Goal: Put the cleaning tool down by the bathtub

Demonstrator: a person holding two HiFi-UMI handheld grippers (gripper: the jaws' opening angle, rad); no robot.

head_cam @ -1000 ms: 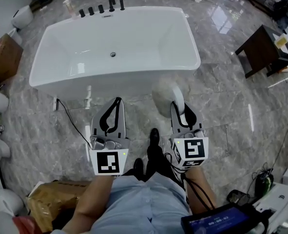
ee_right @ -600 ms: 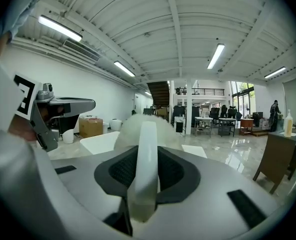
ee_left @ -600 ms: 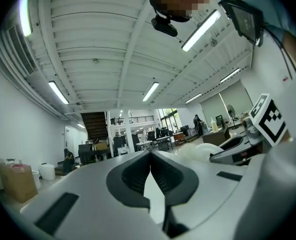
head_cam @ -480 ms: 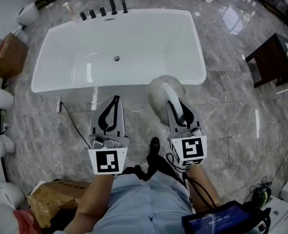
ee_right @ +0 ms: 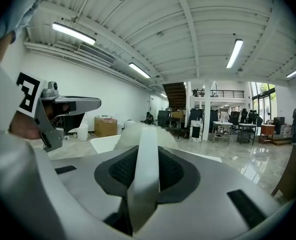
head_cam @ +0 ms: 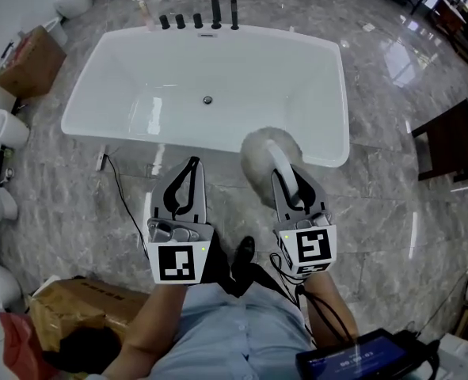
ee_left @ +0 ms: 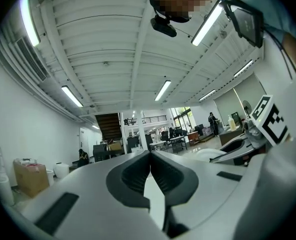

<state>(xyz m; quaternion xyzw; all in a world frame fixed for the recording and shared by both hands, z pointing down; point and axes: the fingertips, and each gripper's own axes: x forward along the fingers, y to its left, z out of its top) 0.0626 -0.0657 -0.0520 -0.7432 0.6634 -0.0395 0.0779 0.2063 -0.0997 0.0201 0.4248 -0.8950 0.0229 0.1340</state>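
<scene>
**White-handled cleaning tool held up at the bathtub's near side**

White and flat, the handle of the cleaning tool (head_cam: pixel 267 155) runs up between the pads of the right claw (head_cam: pixel 287 172), which are pressed against both its sides. The right gripper view shows the same grip, with the handle (ee_right: pixel 145 169) upright in the narrow gap. The tool's pale, fluffy head rises past the claw tips, above the floor (head_cam: pixel 392 188). From overhead it overlaps the outer wall of the bathtub (head_cam: pixel 218 137) near the tub's near right corner; whether it touches cannot be told.

The left claw (head_cam: pixel 191 163) is held beside it, apart from the tool, with its tips together and nothing between them (ee_left: pixel 149 154). A row of dark taps (head_cam: pixel 214 10) stands on the tub's far rim. A black cable (head_cam: pixel 119 192) trails over the grey marble floor by the tub's near left corner, and a cardboard box (head_cam: pixel 32 58) sits beyond the tub's left end.
</scene>
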